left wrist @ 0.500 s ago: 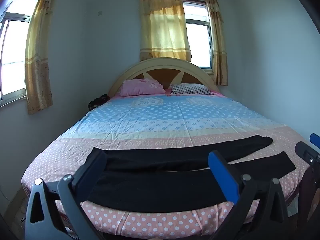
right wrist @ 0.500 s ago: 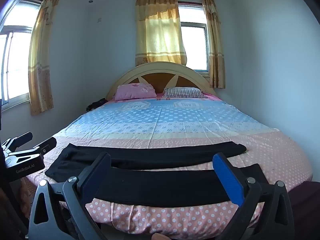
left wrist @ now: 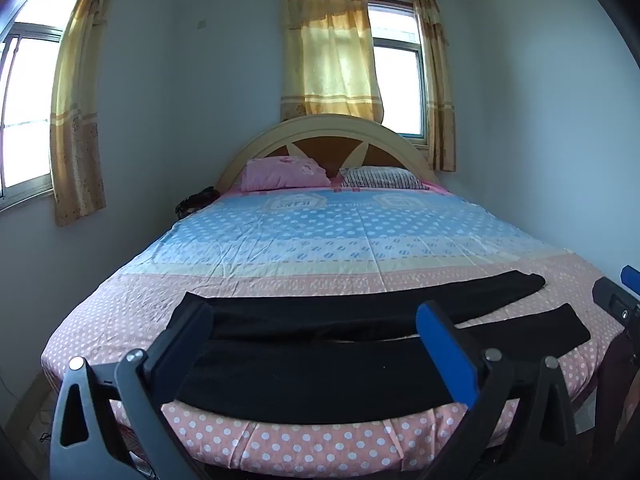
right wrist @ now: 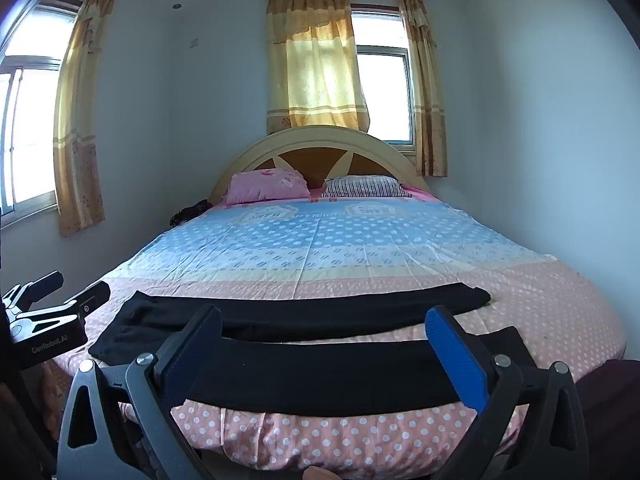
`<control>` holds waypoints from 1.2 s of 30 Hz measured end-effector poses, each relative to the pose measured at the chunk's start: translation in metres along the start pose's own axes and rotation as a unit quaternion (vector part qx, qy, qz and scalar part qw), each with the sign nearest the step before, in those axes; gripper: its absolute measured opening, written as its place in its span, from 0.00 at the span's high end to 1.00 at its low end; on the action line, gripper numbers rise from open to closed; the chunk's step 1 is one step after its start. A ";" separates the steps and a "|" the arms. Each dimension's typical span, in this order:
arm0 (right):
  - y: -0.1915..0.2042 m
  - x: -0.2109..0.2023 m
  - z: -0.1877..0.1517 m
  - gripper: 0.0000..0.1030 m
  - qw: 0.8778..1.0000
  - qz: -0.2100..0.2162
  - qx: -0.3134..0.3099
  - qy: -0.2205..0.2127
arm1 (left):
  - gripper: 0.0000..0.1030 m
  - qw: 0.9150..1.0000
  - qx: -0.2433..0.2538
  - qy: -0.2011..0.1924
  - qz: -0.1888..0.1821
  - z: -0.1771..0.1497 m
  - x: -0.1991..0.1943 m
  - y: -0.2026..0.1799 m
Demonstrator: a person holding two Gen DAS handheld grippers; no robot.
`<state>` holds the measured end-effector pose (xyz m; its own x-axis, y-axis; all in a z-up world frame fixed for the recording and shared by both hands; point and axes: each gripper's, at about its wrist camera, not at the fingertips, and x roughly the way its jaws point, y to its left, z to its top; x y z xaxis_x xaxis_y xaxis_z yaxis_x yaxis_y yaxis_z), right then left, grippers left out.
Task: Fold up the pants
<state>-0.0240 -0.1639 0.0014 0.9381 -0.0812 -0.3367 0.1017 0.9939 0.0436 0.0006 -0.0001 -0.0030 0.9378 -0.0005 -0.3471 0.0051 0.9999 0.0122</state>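
Across the foot of the bed [left wrist: 280, 240], black pants [left wrist: 320, 372] lie spread flat, both legs running side to side.

Low in each frame, the left claw [left wrist: 312, 344] and right claw [right wrist: 324, 344] hover with fingers spread wide, holding nothing, just short of the near leg. Toward the upper centre sit a pink pillow [left wrist: 284, 174] and a striped pillow [left wrist: 382, 178] beside it, against the headboard [left wrist: 328, 136].

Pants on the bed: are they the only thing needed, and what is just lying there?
For the job: black pants, left gripper, right gripper.

Just lying about: pink pillow, striped pillow, dark bundle beside the bed.
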 end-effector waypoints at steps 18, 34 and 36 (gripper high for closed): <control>-0.001 0.007 0.001 0.01 1.000 -0.004 0.001 0.006 | 0.00 1.000 0.002 0.006 0.006 -0.004 0.004 0.001; -0.001 0.008 -0.002 0.01 1.000 -0.006 -0.001 0.008 | 0.00 1.000 0.002 0.008 0.008 -0.006 0.007 0.004; -0.002 0.009 -0.002 0.01 1.000 -0.006 -0.002 0.009 | 0.00 1.000 0.002 0.009 0.008 -0.005 0.008 0.003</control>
<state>-0.0167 -0.1659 -0.0037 0.9307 -0.0918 -0.3541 0.1117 0.9931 0.0363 0.0060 0.0035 -0.0106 0.9316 0.0166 -0.3631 -0.0093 0.9997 0.0219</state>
